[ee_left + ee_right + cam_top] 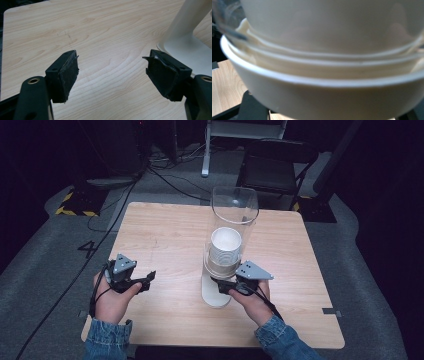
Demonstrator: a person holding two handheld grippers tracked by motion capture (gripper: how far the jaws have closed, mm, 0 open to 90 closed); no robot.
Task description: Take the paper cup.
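A clear tube on a white stand holds a stack of white paper cups at the middle of the wooden table. My right gripper reaches under the tube from the right, at the bottom of the stack. In the right gripper view the lowest cup sits between the jaws and hides their pads; a black jaw lies against its lower left side. My left gripper rests at the table's left front, open and with nothing in it; the stand's base lies to its right.
A dark folding chair and a white frame stand on the floor beyond the far edge. Cables run across the grey floor at the back left. Bare wood lies between the two hands and behind the left gripper.
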